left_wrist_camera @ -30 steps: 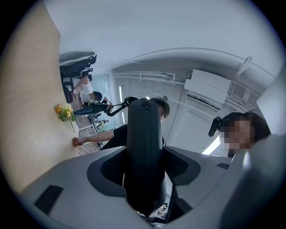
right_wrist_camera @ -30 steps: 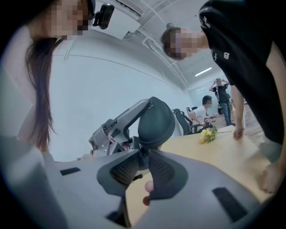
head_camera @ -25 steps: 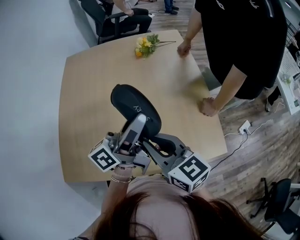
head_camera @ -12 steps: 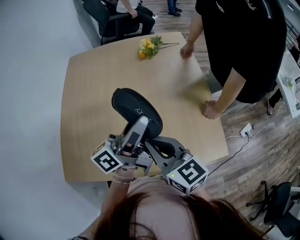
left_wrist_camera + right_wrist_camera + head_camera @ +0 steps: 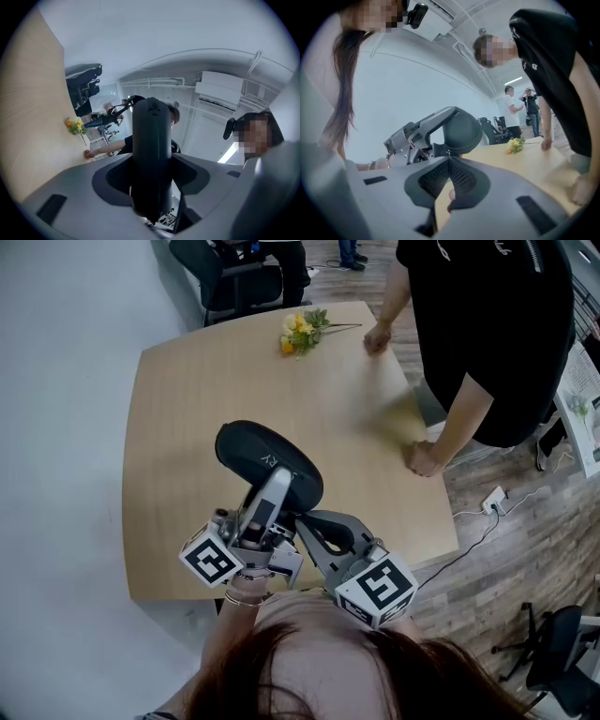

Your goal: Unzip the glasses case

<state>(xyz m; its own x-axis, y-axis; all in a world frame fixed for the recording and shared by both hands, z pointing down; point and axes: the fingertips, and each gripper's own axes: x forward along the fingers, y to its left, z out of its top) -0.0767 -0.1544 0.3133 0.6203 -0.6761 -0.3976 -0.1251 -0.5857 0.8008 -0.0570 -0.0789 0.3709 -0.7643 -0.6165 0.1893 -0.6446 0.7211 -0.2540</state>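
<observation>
The left hand-held gripper (image 5: 150,164) is clamping the black glasses case (image 5: 258,451) edge-on between its jaws, holding it raised above the near part of the wooden bench (image 5: 187,409). The right hand-held gripper (image 5: 449,159) is meeting the case's rim with its jaws pressed together, apparently pinching the tiny zip pull (image 5: 449,153).

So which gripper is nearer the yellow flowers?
Left. The left gripper, clamped on the glasses case, reaches farther toward the flowers; the right gripper sits behind, at the case's near end.
</observation>
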